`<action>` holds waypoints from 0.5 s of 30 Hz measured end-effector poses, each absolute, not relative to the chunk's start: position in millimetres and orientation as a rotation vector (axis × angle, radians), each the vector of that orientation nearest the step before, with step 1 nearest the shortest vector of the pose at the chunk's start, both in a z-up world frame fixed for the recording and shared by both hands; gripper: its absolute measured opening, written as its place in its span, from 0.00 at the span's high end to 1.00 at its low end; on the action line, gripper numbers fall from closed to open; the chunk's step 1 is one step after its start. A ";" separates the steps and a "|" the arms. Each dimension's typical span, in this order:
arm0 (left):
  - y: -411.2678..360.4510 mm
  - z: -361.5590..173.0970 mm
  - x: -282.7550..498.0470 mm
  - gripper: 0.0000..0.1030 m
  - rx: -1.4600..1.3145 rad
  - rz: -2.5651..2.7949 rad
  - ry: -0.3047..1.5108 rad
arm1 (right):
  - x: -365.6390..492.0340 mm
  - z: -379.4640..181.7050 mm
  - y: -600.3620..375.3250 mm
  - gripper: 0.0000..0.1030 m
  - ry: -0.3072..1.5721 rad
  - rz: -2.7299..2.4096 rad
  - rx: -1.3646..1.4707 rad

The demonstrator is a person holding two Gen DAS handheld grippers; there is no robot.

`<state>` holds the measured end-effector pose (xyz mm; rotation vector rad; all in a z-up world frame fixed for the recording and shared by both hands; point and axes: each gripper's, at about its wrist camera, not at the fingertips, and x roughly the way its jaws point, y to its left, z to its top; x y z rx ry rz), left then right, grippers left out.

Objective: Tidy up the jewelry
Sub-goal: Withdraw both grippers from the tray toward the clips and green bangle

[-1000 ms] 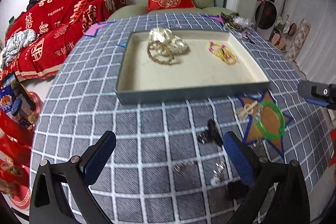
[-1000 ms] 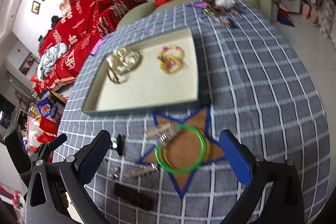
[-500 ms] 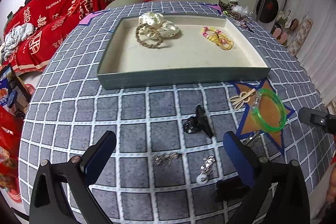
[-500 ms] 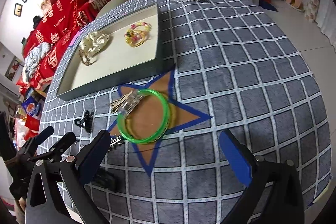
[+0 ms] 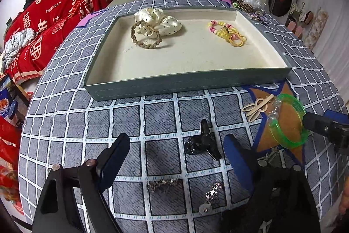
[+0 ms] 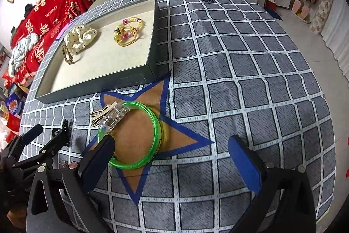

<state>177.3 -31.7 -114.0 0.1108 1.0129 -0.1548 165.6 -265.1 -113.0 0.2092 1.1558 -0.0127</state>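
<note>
Left hand-held gripper (image 5: 176,153) lowered toward the checked grey desk (image 5: 65,106) since a second earlier, jaws wide but just closed in slightly, nothing yet pinched. Black plastic claw hair clip (image 5: 201,142) lying between its fingertips, nearer the right one. Small silver chain pieces (image 5: 162,183) lower in view, back toward its base.

Right hand-held gripper (image 6: 172,153) also brought down closer, jaws wide and empty. Translucent green plastic bangle (image 6: 152,134) flat on the brown star patch, touching or just under its left fingertip.

Shallow grey tray with cream lining (image 5: 185,85) well ahead of both, already holding a cream scrunchie, braided ring and bead bracelets. Likely both pickups imminent; transfer to tray not yet done.
</note>
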 end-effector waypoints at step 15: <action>-41.2 -121.4 180.4 0.26 0.154 -0.183 1.038 | 172.2 -122.1 -239.0 0.27 1.178 -0.043 0.013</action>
